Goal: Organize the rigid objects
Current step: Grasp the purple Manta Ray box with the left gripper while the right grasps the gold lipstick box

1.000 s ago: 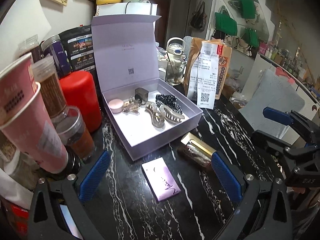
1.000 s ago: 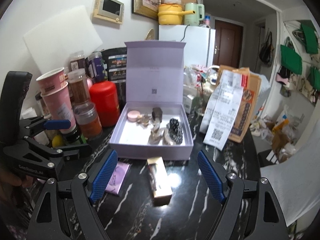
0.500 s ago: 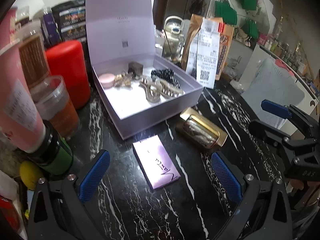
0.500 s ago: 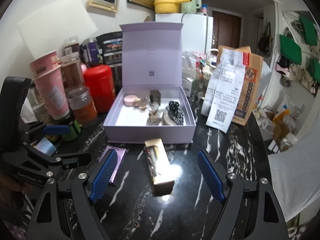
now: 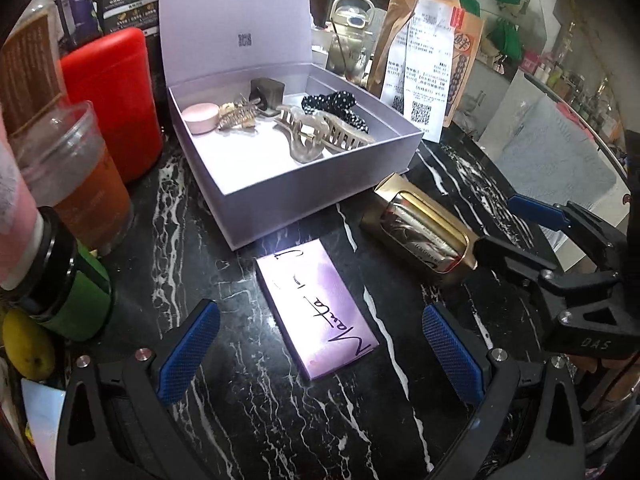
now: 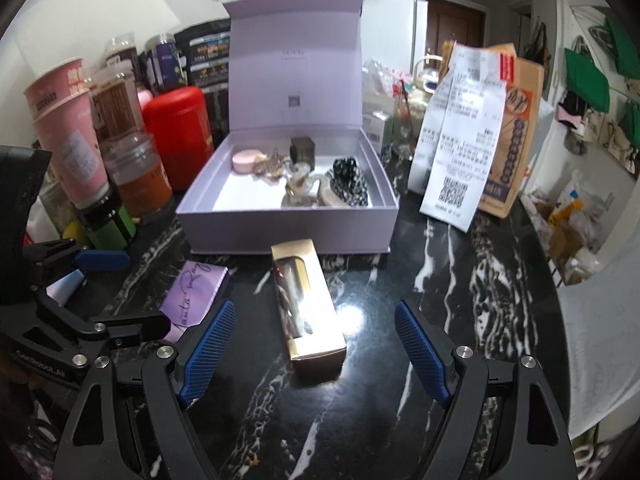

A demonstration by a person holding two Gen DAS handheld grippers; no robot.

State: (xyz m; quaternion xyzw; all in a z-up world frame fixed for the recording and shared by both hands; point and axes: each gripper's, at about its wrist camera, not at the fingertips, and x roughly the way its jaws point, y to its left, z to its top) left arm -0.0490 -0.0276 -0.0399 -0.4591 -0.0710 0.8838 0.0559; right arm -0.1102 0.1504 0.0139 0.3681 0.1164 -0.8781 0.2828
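An open lilac box [image 5: 320, 184] [image 6: 280, 232] with raised lid holds several hair clips, a pink round case [image 5: 201, 117] and a dark cube [image 6: 302, 150]. In front of it on the black marble top lie a flat purple card box [image 5: 316, 308] [image 6: 194, 294] and a gold windowed box [image 5: 424, 232] [image 6: 306, 308]. My left gripper [image 5: 316, 354] is open and empty, just short of the purple card box. My right gripper [image 6: 314, 354] is open and empty, its fingers either side of the gold box's near end.
A red canister [image 5: 112, 100], pink paper cups [image 6: 64, 128], spice jars [image 6: 136, 176] and a green-banded bottle [image 5: 68, 292] crowd the left. A brown paper bag with receipts [image 6: 480, 132] stands right of the box. The table edge [image 6: 548, 280] curves off at right.
Both grippers have moved forward and lower toward the table. The purple card box and gold box now sit closer to the fingers. Nothing was taken hold of.
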